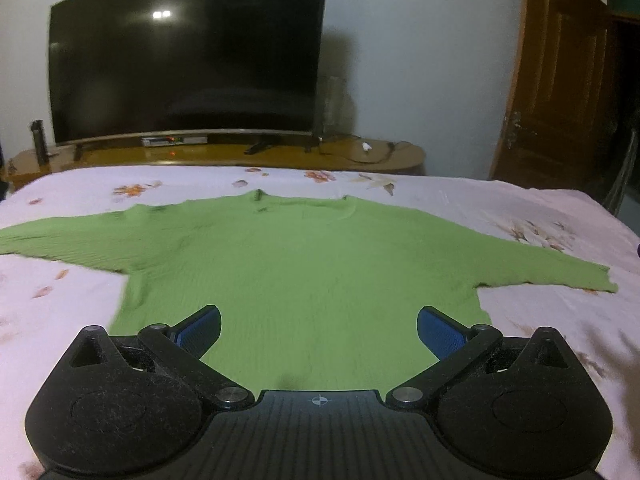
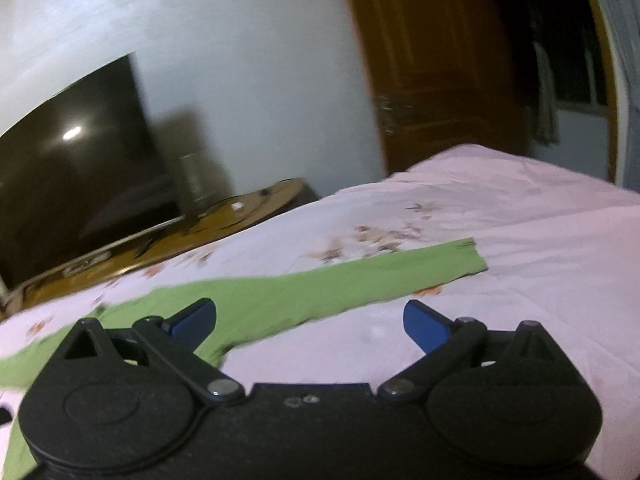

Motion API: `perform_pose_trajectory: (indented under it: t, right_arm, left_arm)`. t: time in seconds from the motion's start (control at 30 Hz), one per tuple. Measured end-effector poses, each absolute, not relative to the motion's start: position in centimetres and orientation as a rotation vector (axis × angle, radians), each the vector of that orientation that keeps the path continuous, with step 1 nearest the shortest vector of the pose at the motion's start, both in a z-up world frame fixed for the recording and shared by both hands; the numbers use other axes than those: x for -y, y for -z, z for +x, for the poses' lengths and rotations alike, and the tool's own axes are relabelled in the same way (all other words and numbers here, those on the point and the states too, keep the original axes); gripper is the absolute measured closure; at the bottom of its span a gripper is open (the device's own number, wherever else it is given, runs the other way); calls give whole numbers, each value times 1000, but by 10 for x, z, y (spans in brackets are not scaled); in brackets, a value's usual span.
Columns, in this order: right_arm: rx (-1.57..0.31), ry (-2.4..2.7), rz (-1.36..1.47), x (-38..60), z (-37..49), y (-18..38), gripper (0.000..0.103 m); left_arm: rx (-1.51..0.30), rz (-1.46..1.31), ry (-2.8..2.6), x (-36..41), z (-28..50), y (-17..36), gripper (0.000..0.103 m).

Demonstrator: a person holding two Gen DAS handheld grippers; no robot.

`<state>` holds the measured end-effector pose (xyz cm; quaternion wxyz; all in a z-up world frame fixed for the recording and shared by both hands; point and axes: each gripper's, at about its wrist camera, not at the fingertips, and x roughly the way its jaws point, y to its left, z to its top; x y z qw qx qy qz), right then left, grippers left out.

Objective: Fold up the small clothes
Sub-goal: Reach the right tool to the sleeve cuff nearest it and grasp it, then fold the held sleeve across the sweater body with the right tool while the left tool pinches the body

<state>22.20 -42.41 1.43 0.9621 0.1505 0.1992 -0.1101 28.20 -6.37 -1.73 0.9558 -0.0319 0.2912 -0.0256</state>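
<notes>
Lying flat on the pink bedsheet (image 1: 520,208) with sleeves outspread, the green sweater (image 1: 296,264) risked bunching, since the left gripper (image 1: 319,330) and right gripper (image 2: 310,322), both released and empty, might pinch one knit layer

One green sweater (image 1: 304,264), one television (image 1: 188,52), two hand-held grippers.

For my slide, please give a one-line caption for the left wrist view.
Open left gripper above a green sweater spread flat on a floral bedsheet, facing a TV.
</notes>
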Motion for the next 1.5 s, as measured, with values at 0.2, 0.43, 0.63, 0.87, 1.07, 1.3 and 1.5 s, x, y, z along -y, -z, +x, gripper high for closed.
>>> perform_pose_trajectory:
  t: [0.2, 0.43, 0.63, 0.87, 1.07, 1.3, 1.5]
  right_arm:
    - [-461, 359, 477, 517, 301, 39, 7]
    - [-563, 452, 607, 587, 351, 98, 64]
    - [-503, 452, 729, 609, 347, 113, 46]
    - [-511, 444, 754, 622, 367, 115, 92]
    - [-484, 350, 613, 571, 385, 79, 96]
    - [-468, 91, 396, 427, 416, 35, 97]
    - [-521, -161, 310, 289, 436, 29, 97]
  left_arm:
    - [-638, -34, -19, 85, 349, 46, 0]
    - [-659, -57, -125, 77, 395, 73, 0]
    - [-689, -81, -172, 59, 409, 83, 0]
    - [-717, -74, -202, 31, 415, 78, 0]
    - [-725, -45, -239, -3, 414, 70, 0]
    - [-697, -152, -207, -63, 407, 69, 0]
    - [-675, -192, -213, -108, 402, 71, 0]
